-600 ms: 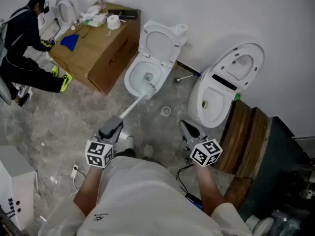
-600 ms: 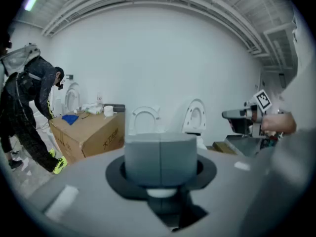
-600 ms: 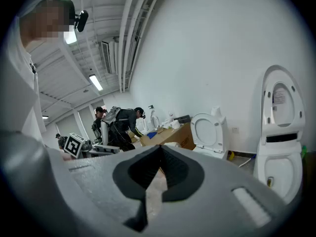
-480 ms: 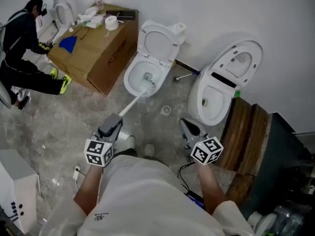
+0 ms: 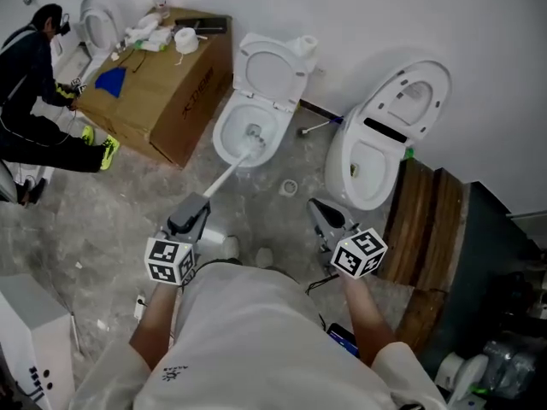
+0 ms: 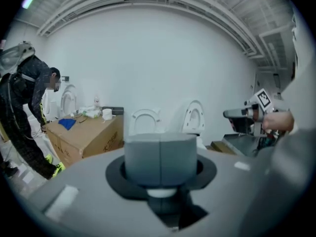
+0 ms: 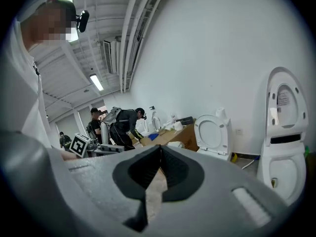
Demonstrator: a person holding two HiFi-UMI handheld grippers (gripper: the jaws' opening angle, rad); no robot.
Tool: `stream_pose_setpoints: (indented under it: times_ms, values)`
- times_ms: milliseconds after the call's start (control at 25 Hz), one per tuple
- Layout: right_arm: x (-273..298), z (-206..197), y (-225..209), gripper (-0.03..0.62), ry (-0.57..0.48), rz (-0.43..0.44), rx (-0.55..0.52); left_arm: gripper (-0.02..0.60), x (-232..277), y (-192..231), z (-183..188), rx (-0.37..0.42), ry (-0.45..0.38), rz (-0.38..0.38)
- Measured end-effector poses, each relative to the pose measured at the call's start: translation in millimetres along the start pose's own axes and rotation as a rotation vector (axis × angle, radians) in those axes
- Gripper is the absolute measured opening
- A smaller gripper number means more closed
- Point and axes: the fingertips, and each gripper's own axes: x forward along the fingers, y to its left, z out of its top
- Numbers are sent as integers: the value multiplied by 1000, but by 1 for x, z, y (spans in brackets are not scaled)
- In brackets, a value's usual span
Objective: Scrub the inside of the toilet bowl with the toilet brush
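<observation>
Our left gripper [image 5: 194, 207] clamps the toilet brush [image 5: 224, 178], bristles inside the toilet bowl [image 5: 220, 138]; our right gripper [image 5: 319, 209] sits closed, empty.

No readable text. Cardboard box [image 5: 158, 101]: red print on its side, too small to read. White shirt [image 5: 248, 331]: small dark print, illegible.

The head view swings a little, so the toilet bowl [image 5: 222, 142], the cardboard box [image 5: 171, 92] and the crouching person [image 5: 30, 67] all sit slightly further up and left than before, the person now partly cut by the frame's edge. The left gripper [image 5: 199, 202] with its toilet brush [image 5: 226, 176] and the right gripper [image 5: 316, 207] ride a touch higher in the view, and more clutter [image 5: 491, 370] shows at the lower right corner
</observation>
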Motion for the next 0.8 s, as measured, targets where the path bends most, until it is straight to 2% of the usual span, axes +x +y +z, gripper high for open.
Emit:
stream_pose_setpoints:
  times_ms: [400,800]
  values:
    - [14,8,2,1,-10,-44,24,147,5,30,7,8,-6,-22]
    - [40,13,20,1,-11,-53,6,147,1,58,4,8,-7,-50]
